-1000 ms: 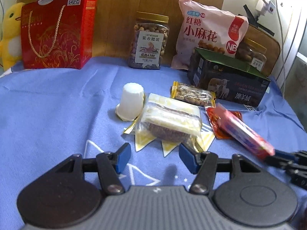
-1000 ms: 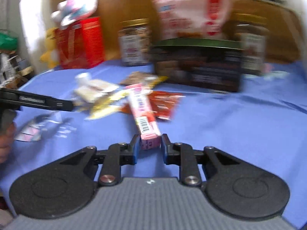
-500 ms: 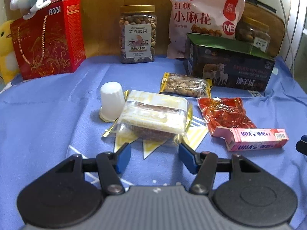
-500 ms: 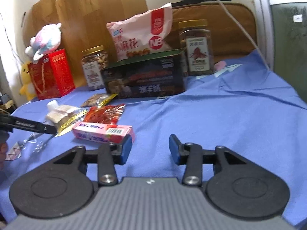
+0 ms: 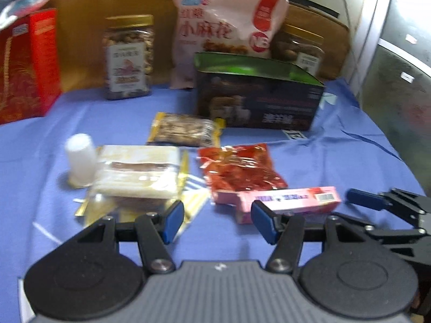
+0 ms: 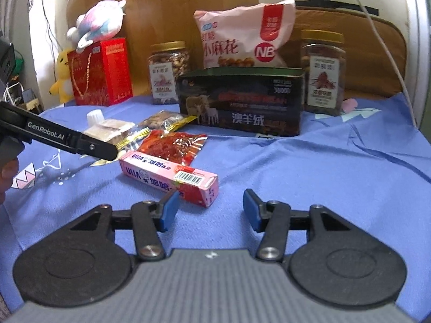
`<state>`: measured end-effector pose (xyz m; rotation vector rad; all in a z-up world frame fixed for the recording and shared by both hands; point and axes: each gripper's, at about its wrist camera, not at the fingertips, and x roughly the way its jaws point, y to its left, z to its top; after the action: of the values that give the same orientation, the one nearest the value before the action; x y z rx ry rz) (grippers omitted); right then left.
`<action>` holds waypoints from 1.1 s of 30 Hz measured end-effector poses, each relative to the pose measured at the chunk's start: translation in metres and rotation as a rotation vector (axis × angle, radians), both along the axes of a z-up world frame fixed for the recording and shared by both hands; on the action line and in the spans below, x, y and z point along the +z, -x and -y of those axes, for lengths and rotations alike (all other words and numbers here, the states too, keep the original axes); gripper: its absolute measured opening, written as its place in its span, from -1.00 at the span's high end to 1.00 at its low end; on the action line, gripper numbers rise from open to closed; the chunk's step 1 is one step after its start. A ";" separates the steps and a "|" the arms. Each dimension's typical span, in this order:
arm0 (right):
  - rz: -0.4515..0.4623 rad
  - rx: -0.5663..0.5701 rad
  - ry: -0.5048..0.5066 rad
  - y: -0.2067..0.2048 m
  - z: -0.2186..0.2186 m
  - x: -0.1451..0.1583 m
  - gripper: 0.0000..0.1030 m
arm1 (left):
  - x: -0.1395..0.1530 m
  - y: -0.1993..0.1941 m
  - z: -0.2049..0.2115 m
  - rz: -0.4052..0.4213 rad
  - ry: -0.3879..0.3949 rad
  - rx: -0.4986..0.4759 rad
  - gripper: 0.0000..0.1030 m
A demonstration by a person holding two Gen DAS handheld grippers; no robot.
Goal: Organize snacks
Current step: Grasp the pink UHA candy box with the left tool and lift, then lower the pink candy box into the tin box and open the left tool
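Both grippers stood open and empty; the pink candy box (image 6: 169, 177) lay flat on the blue cloth (image 6: 309, 167) near its front edge, apparently overlapping the red snack packet (image 6: 172, 145); the right gripper (image 6: 210, 210) would best close across the box's narrow sides; the left gripper (image 5: 218, 222) hung just left of it.

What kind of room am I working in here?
Probably a bedroom at home, not a kitchen: the snacks lie on a blue sheet like bedding, plush toys sit at the back, and a padded headboard lines the wall.
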<state>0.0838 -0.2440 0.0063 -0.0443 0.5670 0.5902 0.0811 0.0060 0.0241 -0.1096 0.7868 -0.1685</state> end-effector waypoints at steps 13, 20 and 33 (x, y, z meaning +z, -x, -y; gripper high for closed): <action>0.024 0.023 0.070 -0.001 -0.017 -0.002 0.38 | -0.012 -0.010 0.030 -0.021 0.013 -0.140 0.23; 0.138 -0.016 0.009 -0.005 -0.009 0.025 0.41 | 0.019 -0.023 0.029 0.057 0.042 -0.163 0.25; 0.302 -0.111 0.001 -0.113 -0.029 0.056 0.36 | 0.052 -0.144 0.033 0.151 -0.007 -0.103 0.23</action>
<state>0.1967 -0.2151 0.0625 -0.1007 0.2746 0.4643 0.2256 -0.0270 0.0760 -0.0489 0.6431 -0.2688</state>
